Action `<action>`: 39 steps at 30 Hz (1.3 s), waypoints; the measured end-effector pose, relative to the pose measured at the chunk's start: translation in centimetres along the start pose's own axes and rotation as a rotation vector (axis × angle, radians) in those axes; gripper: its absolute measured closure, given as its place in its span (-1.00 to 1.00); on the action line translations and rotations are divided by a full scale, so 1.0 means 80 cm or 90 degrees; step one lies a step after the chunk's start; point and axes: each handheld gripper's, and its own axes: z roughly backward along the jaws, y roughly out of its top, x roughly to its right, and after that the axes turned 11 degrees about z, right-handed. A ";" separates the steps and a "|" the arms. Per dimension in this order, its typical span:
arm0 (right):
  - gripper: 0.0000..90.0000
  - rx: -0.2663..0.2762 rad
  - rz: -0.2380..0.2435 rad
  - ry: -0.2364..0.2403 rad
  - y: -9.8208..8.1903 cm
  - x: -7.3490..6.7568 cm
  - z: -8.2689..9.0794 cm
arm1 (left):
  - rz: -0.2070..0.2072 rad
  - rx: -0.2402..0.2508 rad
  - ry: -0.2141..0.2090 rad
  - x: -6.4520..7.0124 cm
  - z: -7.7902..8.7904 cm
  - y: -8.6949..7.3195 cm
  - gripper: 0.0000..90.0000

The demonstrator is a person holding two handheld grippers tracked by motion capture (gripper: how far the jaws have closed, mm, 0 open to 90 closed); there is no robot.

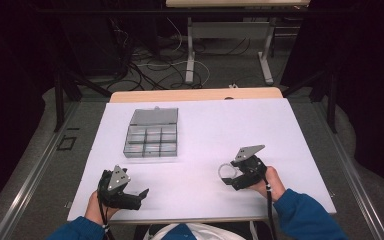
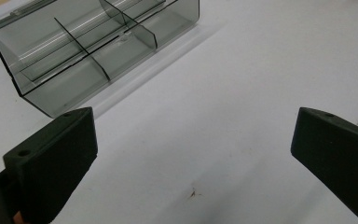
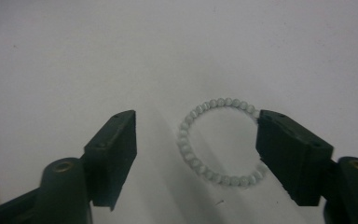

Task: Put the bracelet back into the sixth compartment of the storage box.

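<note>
Between the jaws of the right gripper (image 3: 196,149) lies a bead bracelet (image 3: 214,140), a ring of pale round beads flat on the white table (image 1: 280,125). One jaw touches or overlaps the ring's edge at the far side in the right gripper view, while the other stands clear of the beads with a bare strip of table between, so the jaws are parted around the bracelet and not yet pressing on it. The step in hand looks like the pick-up of the bracelet. The next move, as I judge it, calls for the pads to close across the ring until both press on beads, low enough that the string does not slip out underneath, then a lift. In the high view the bracelet (image 1: 225,170) sits near the table's front edge, right of the middle. The left gripper (image 1: 130,192) rests by the front left corner, its jaws wide apart with nothing between them. The likely goal is the clear compartment box (image 1: 151,134), lid open, toward the far left part of the table.
</note>
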 end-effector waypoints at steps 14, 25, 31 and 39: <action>0.43 -0.037 0.006 0.027 0.004 0.001 -0.025 | -0.002 -0.003 0.003 0.000 0.000 0.000 -0.99; 0.75 -0.068 0.022 0.039 0.001 0.000 -0.034 | -0.003 0.001 0.005 0.001 -0.001 0.000 -0.99; 0.80 -0.075 0.017 0.035 0.000 -0.001 -0.035 | -0.008 -0.010 -0.001 0.000 0.001 0.001 -0.99; 0.87 -0.069 -0.012 0.033 -0.003 -0.001 -0.036 | -0.007 -0.005 0.004 0.001 0.001 0.000 -0.99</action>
